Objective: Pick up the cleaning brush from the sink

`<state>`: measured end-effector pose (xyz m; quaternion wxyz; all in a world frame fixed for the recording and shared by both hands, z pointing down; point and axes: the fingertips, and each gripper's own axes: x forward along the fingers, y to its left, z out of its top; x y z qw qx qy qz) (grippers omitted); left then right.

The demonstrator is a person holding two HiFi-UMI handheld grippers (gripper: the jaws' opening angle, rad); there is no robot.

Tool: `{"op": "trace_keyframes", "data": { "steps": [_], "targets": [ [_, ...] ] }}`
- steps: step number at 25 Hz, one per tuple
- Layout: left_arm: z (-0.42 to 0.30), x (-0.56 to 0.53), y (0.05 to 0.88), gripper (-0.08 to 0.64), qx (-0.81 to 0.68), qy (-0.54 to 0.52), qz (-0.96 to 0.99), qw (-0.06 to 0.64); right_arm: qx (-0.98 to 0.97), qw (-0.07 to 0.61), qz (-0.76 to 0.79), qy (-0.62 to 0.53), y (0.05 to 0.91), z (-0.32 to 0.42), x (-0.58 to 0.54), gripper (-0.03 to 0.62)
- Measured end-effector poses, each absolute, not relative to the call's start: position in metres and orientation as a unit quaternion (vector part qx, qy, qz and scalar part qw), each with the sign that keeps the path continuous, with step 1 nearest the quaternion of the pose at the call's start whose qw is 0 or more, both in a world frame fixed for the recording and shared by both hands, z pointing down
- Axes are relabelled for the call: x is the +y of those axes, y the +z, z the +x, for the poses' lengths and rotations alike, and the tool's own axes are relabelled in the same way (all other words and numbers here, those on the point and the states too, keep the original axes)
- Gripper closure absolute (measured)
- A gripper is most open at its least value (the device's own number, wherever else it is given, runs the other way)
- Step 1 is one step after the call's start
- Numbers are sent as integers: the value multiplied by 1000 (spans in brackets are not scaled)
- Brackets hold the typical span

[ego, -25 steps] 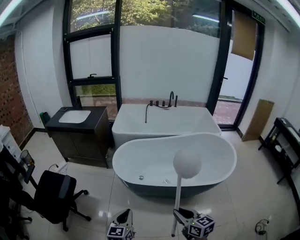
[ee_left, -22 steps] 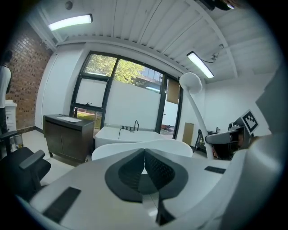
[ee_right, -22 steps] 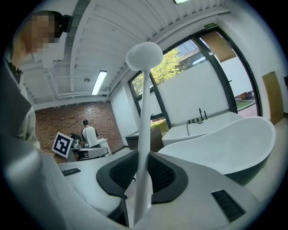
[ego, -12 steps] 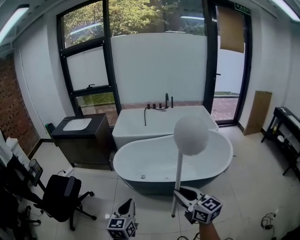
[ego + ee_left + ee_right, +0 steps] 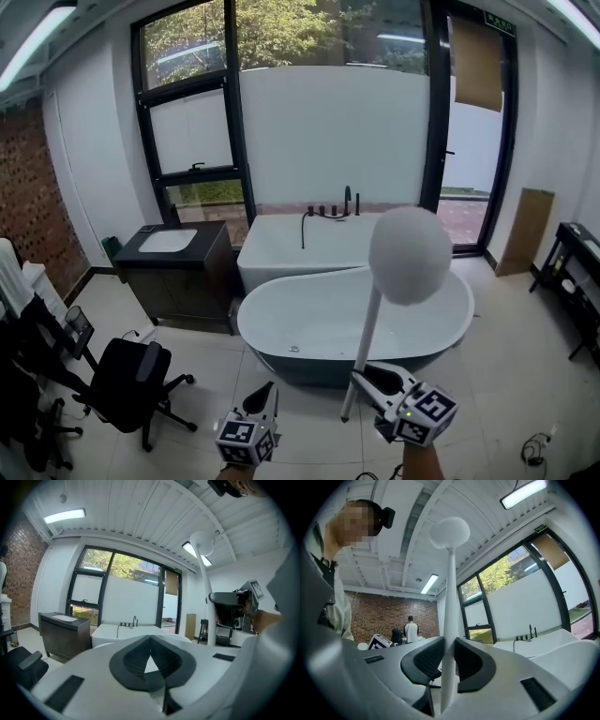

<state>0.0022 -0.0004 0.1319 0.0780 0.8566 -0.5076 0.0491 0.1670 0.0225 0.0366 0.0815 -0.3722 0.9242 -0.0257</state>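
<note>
The cleaning brush (image 5: 409, 255) is white, with a round ball head on a long thin handle; it stands upright in the air in front of the bathtubs. My right gripper (image 5: 367, 378) is shut on the lower part of the handle (image 5: 449, 620), and the ball head (image 5: 449, 531) rises above the jaws toward the ceiling. My left gripper (image 5: 266, 396) hangs low at the head view's bottom, left of the brush, shut with nothing between its jaws (image 5: 151, 654). The brush (image 5: 203, 543) also shows at the right of the left gripper view.
An oval tub (image 5: 281, 323) stands ahead, a rectangular tub (image 5: 281, 239) with a dark faucet behind it. A dark vanity with a white sink (image 5: 167, 241) is at the left. An office chair (image 5: 131, 375) stands at lower left. People (image 5: 411, 630) stand by the brick wall.
The brush has risen with my right gripper, its ball head higher and larger in the head view. The head view tilted upward. My left gripper stays low and shut.
</note>
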Motion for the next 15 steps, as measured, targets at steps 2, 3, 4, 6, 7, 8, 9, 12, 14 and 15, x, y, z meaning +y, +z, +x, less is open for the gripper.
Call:
{"op": "trace_keyframes", "data": {
  "steps": [2,3,4,6,7,8,9,12,14,15],
  "targets": [
    [0,1,131,551,-509,46,856,79,927,77,-366,-23,36,161,21,535],
    [-1,2,133,551,-511,46,855,81,929,75,-362,-23,37,159,20,535],
    [-2,4,136,551,-513,46,853,82,930,74,-359,-24,38,157,19,535],
    [-2,7,141,551,-516,43,851,84,932,73,-354,-29,41,156,18,535],
    [-2,9,143,551,-518,40,850,86,933,72,-350,-32,43,155,18,535],
    [-3,10,145,551,-521,36,848,88,935,70,-347,-34,45,154,17,535],
    [-4,10,148,551,-524,33,846,91,936,68,-343,-34,47,152,16,535],
    [-11,11,157,551,-532,28,840,100,940,67,-333,-32,48,143,14,535],
    [-18,13,158,551,-538,27,837,97,942,66,-327,-35,51,137,11,535],
    [-21,14,158,551,-542,26,835,97,943,65,-324,-35,52,133,11,535]
  ]
}}
